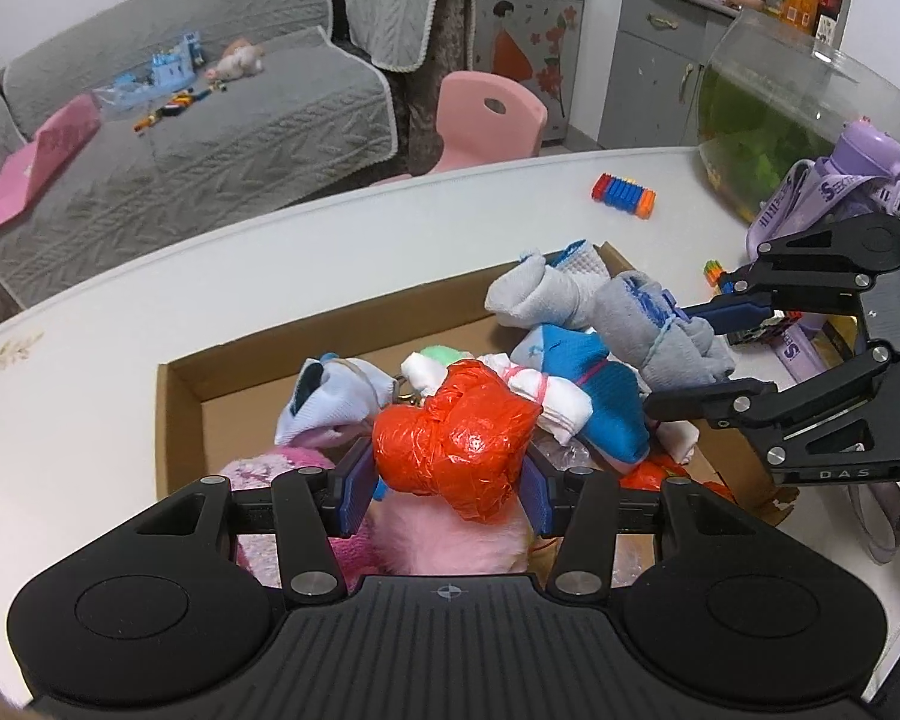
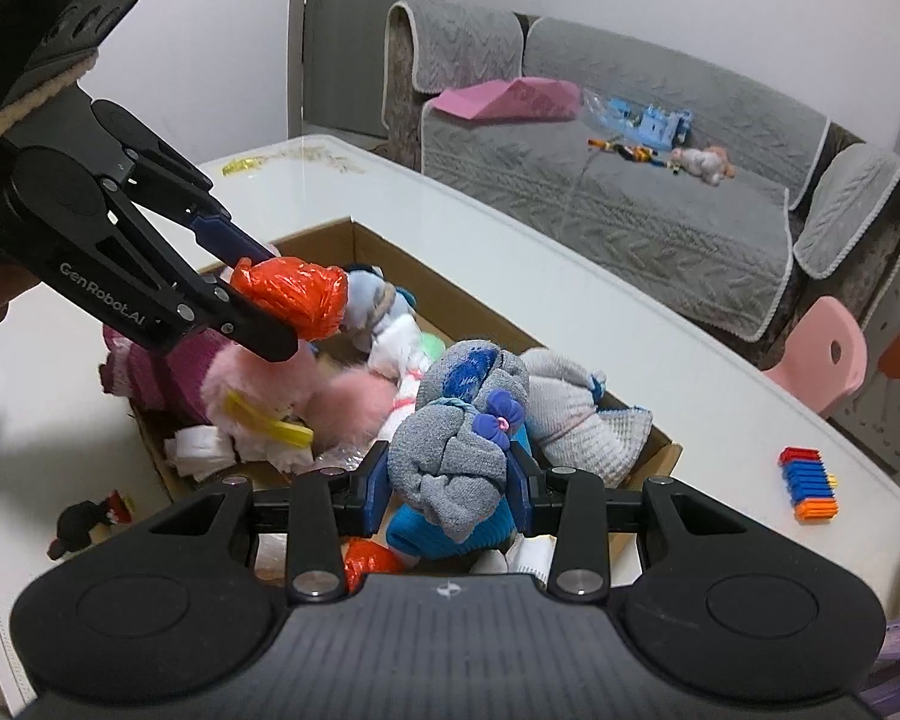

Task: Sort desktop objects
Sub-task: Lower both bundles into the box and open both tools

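box: near wall hidden from us behind gripper body | bottle: we see it cut by right edge | black toy: too blurred for us to identify

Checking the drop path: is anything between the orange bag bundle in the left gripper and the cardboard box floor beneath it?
Yes. The orange bag bundle, clamped in the left gripper, hangs over a pink plush toy and rolled socks piled in the cardboard box. Bare floor shows only at the box's far left corner.
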Motion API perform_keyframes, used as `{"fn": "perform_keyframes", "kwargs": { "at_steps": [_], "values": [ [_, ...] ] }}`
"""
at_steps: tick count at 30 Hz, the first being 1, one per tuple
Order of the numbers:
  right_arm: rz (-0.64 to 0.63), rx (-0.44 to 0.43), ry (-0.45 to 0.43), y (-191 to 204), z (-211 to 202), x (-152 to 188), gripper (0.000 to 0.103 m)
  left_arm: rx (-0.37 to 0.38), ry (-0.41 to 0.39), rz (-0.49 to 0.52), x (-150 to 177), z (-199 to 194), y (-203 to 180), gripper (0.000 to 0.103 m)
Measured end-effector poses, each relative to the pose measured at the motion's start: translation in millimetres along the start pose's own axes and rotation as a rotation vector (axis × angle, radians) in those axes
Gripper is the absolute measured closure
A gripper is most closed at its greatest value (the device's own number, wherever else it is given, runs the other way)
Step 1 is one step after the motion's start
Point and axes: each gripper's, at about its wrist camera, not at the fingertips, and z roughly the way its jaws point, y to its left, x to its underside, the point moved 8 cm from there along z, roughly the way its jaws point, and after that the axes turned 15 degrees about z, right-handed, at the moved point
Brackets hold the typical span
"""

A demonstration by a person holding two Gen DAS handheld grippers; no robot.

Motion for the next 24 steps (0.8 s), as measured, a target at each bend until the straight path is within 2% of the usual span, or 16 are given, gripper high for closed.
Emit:
{"fn": "perform_keyframes", "kwargs": {
  "at_steps": [24],
  "values": [
    [-0.004,0.031,0.017,-13,14,-2,0.065,0.008,0.035,-0.035,4,22,4,0.045]
  ]
}}
